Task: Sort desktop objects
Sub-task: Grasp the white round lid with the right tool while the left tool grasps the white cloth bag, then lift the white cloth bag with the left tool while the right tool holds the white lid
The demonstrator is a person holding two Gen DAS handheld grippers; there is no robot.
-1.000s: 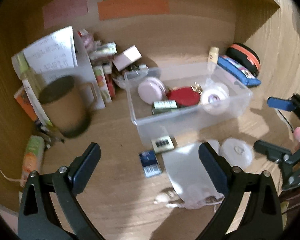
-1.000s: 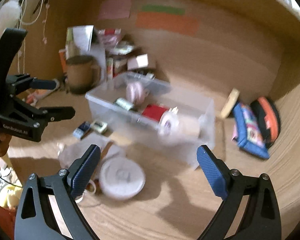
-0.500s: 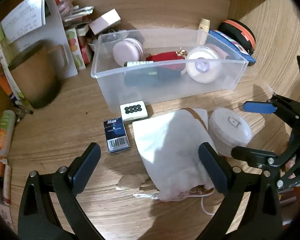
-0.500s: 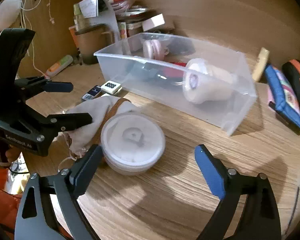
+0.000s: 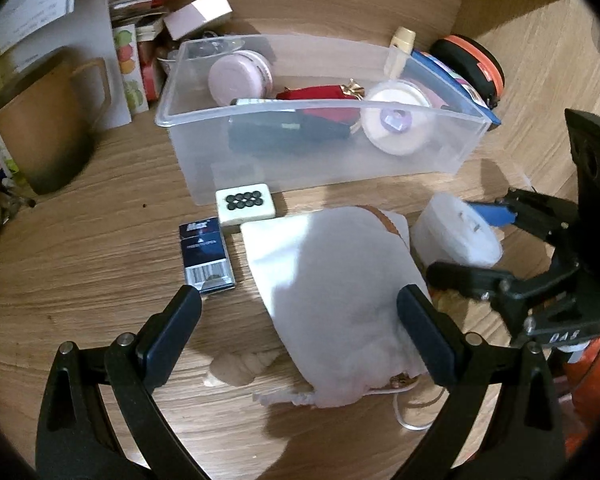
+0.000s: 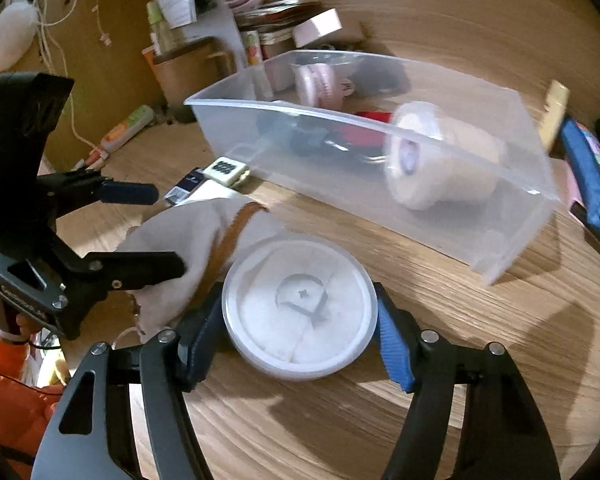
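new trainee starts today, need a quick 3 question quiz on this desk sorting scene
1. True or false: the round white container sits between the fingers of the right gripper.
2. Which lies closest to the clear bin? A) dark blue box B) white tile with black dots C) brown mug
3. What soft thing lies under the left gripper?

Key: 1 true. 2 B. 3 the white cloth pouch.
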